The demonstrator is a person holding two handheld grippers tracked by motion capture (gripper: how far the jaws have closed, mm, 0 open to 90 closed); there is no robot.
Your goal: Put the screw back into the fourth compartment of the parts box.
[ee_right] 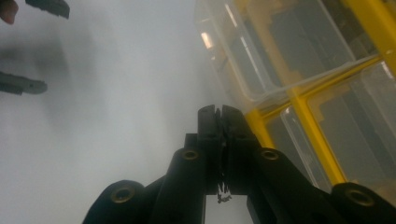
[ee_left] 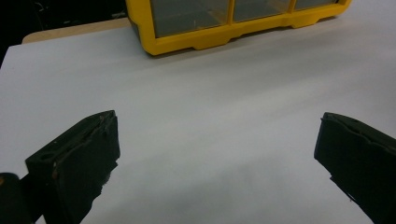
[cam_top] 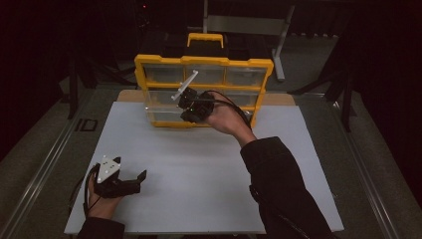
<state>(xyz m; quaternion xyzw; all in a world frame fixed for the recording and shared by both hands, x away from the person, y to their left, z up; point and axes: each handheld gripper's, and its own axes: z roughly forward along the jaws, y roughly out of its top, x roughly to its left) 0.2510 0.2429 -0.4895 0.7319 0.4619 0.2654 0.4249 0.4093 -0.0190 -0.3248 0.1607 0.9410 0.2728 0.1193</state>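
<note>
Right gripper (cam_top: 186, 99) is clamped on a white syringe-looking thing (cam_top: 184, 87), I think, held up against the yellow organizer (cam_top: 205, 61). Thin grip, so it could twist loose or snag a drawer. Left gripper (cam_top: 130, 179) idles wide open, well in front.

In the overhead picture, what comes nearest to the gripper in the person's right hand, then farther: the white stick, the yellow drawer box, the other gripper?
1. White stick: pinched in the shut jaws of the right gripper, poking up and left.
2. Yellow drawer box: directly behind, at the far table edge.
3. Left gripper: resting near the front left corner, jaws open.
</note>
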